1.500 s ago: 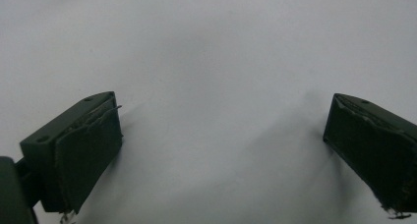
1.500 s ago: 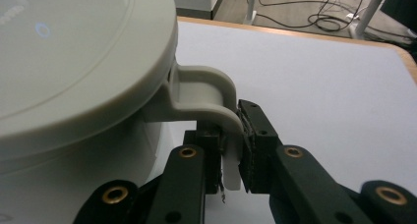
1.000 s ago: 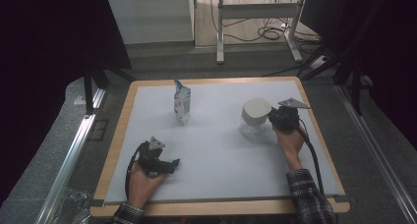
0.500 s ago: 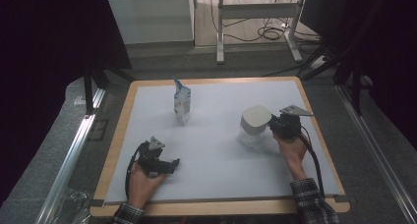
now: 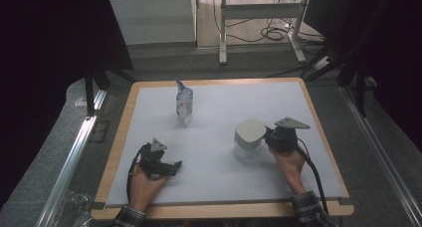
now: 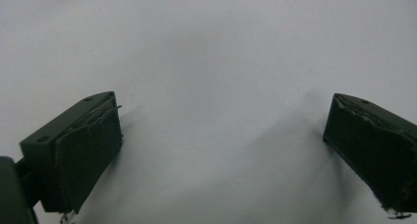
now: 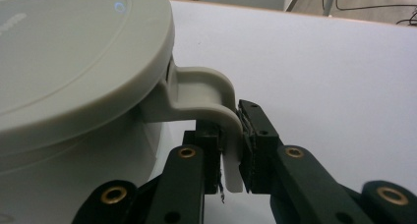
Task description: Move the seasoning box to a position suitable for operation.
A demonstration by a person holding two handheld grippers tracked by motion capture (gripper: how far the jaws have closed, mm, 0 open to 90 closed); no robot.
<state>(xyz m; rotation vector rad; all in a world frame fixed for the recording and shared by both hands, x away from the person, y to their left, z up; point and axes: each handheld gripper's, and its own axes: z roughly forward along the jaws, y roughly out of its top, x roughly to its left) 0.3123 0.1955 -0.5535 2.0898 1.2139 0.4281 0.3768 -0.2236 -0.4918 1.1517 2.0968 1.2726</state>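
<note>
White jug (image 5: 249, 139), handle (image 7: 223, 135) clamped in right gripper (image 7: 231, 150)

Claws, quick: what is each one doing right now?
Left claw: open, holding nothing, over the white table.
Right claw: shut on the handle of the white jug.

On the table (image 5: 318, 187), the carton (image 5: 183, 106) stands behind and left of the lidded jug (image 5: 249, 140).

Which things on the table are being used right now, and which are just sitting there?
In use:
right tool, shut on the handle
white lidded jug

Just sitting:
blue and white carton, standing apart
left tool, open over bare white table
</note>
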